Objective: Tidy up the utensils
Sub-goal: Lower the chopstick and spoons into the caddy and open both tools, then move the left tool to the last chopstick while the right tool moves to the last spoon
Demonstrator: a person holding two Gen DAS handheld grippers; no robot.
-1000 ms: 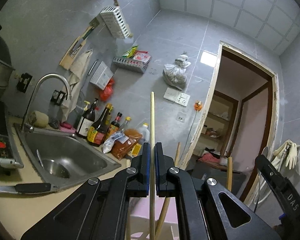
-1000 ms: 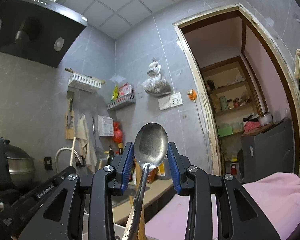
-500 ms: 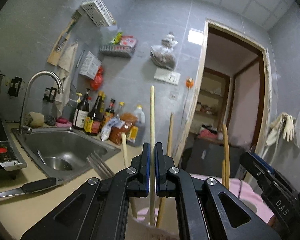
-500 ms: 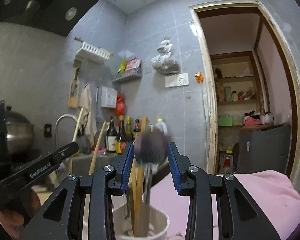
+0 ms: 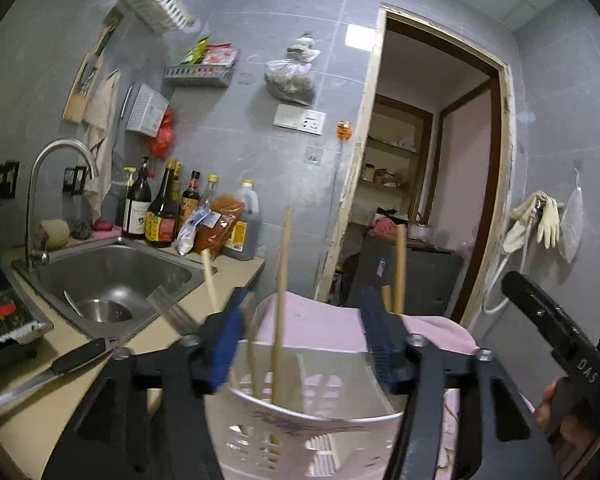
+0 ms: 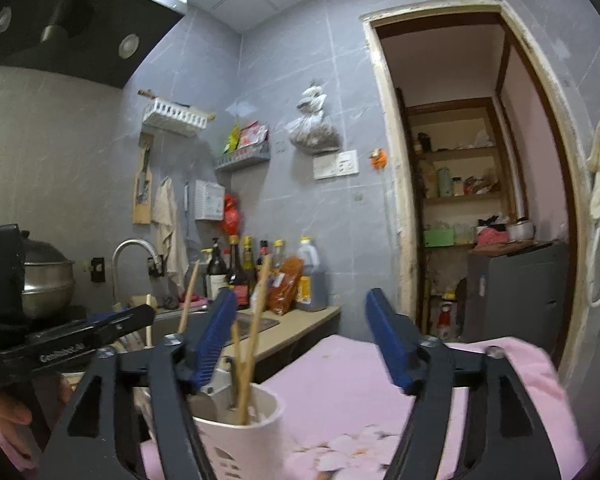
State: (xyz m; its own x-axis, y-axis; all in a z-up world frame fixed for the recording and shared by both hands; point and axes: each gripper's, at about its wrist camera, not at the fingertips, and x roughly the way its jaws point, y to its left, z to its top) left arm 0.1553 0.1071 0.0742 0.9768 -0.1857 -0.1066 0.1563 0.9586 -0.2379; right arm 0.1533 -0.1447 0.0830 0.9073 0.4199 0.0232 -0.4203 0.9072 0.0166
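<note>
We are looking at a small grey-tiled kitchen through two handheld grippers, and we are judging this to be the release step of putting utensils away: both tools are hovering over a white perforated utensil holder that is standing on a pink cloth beside the counter. The left gripper is standing with its blue-padded jaws wide apart, having just been opening; a wooden chopstick is rising between them, touching neither pad, its lower end already down inside the holder. The right gripper is likewise spread open, its jaws having just been opening too, with nothing between them (the space there is showing only pink cloth and the far counter). In the right view the holder is sitting at the lower left, partly behind the left finger, and it is carrying several wooden chopsticks leaning against one another plus what looks like a spoon's bowl low inside, too blurred for us to be sure. In the left view, more sticks are standing toward the holder's far side. A steel sink to the left is holding a utensil handle, and a black-handled knife is lying on the counter in front of it. We are judging that the next move calls for drawing both grippers up and clear without nudging the loose sticks, then reaching for whatever remains, perhaps that knife.
</note>
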